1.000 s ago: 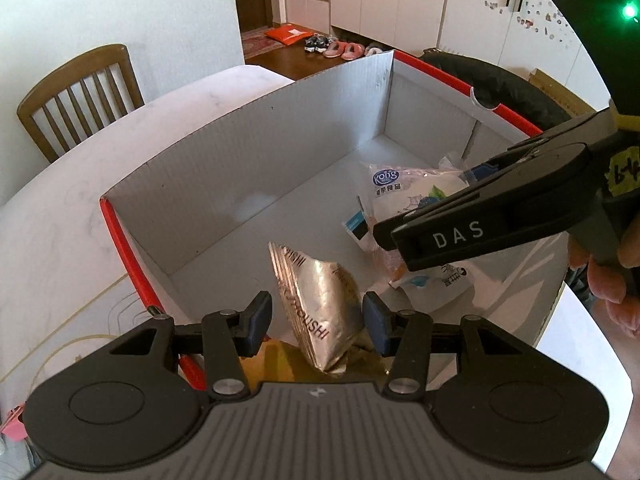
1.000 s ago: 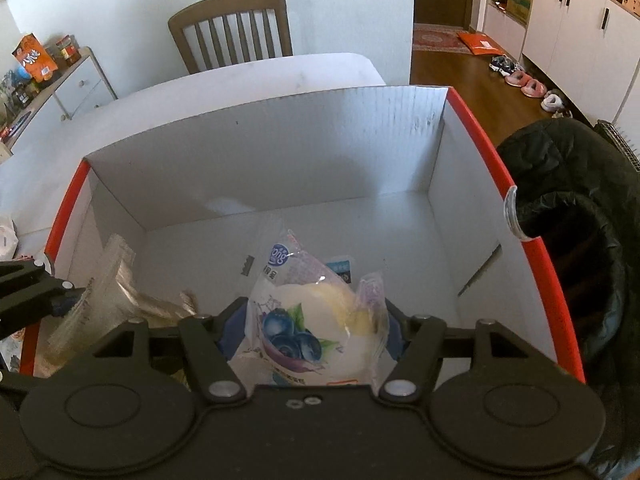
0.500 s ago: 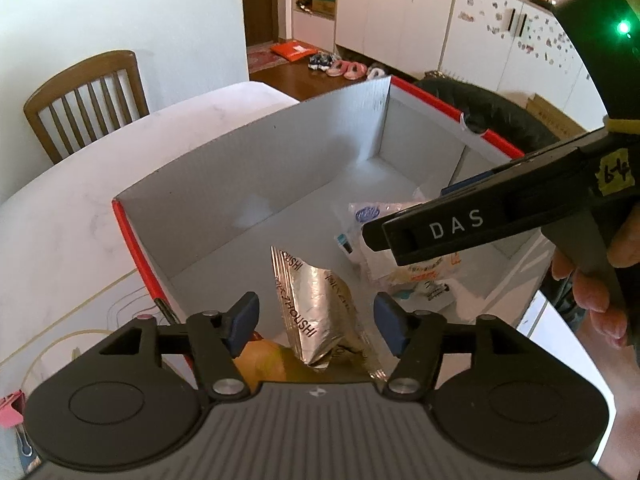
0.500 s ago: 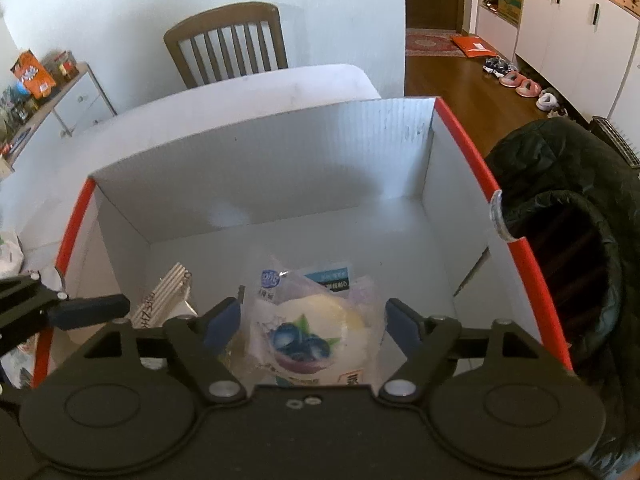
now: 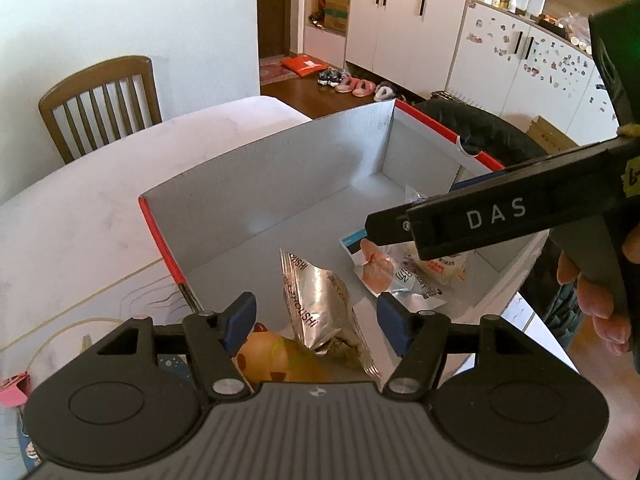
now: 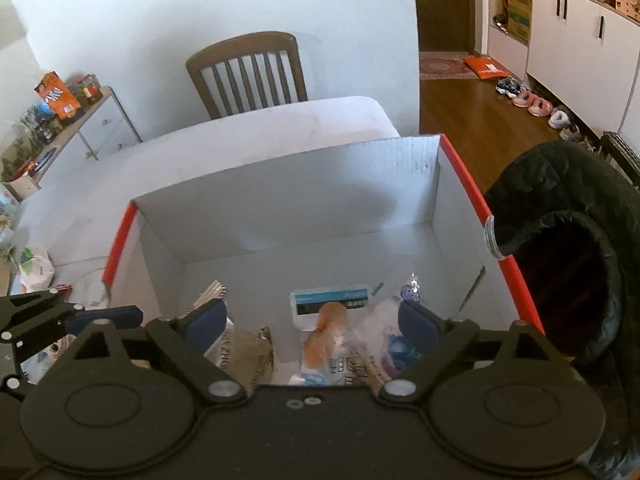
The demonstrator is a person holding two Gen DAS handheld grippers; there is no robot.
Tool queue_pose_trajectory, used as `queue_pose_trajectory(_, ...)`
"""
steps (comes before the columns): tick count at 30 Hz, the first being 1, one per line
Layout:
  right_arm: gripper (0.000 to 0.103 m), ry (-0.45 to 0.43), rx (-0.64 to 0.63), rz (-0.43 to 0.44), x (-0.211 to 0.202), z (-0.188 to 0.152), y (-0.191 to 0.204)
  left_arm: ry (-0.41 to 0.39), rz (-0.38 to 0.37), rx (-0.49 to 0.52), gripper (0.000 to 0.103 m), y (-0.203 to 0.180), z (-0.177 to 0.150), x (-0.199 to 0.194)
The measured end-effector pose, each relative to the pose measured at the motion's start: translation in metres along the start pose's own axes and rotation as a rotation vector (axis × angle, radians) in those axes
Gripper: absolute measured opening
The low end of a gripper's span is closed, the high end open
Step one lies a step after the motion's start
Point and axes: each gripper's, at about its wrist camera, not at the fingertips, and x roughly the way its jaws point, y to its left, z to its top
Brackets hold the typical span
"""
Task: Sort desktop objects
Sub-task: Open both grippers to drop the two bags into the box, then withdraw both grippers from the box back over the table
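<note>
Hovering over the near end of the box (image 5: pixel 280 184), the left gripper (image 5: pixel 316 318) is seen with its jaws spread wide and nothing held between them. Right below that gap, a crumpled silver pouch (image 5: pixel 320 304) lies on the box floor, near the red-edged left wall, with a yellowish packet (image 5: pixel 268 356) tucked against its near side. Over on the right, the right gripper (image 6: pixel 312 320) is held above the same box (image 6: pixel 304 208), jaws also wide open and empty. Under it, a few clear-wrapped snack packs (image 6: pixel 332 344) are piled on the floor of the box, a blue-and-white label (image 6: pixel 328 300) showing at the far side of the pile and a blueberry-printed wrapper (image 6: pixel 396 350) on its right. The pouch is spotted again in the right wrist view, left of that pile, partly hidden by the left blue pad. The box is parked on a white tabletop (image 5: pixel 80 208), with a wooden chair (image 6: pixel 248 72) pushed up at the far end. A dark jacket (image 6: pixel 568 232) is draped just beside the box's right wall. On the tabletop left of the box, a small bag (image 6: pixel 36 268) can be made out, too blurry to say more.
</note>
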Motion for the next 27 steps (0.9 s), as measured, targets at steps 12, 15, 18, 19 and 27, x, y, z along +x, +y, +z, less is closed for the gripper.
queue_pose_trajectory(12, 0.099, -0.062, -0.024, 0.033, -0.024, -0.002, 0.017, -0.053, -0.013, 0.016, 0.079, 0.0, -0.013, -0.025)
queue_pose_trajectory(15, 0.1, -0.071, -0.028, 0.036, -0.028, -0.003, 0.022, -0.072, -0.029, -0.001, 0.084, 0.002, -0.016, -0.033)
queue_pose_trajectory(18, 0.1, -0.078, -0.03, 0.038, -0.032, -0.004, 0.028, -0.089, -0.041, -0.017, 0.086, 0.006, -0.018, -0.042)
queue_pose_trajectory(19, 0.1, -0.08, -0.031, 0.039, -0.033, -0.005, 0.029, -0.094, -0.044, -0.023, 0.086, 0.008, -0.019, -0.045)
queue_pose_trajectory(27, 0.101, -0.109, -0.041, 0.039, -0.049, -0.01, 0.051, -0.154, -0.078, -0.055, 0.1, 0.024, -0.029, -0.075)
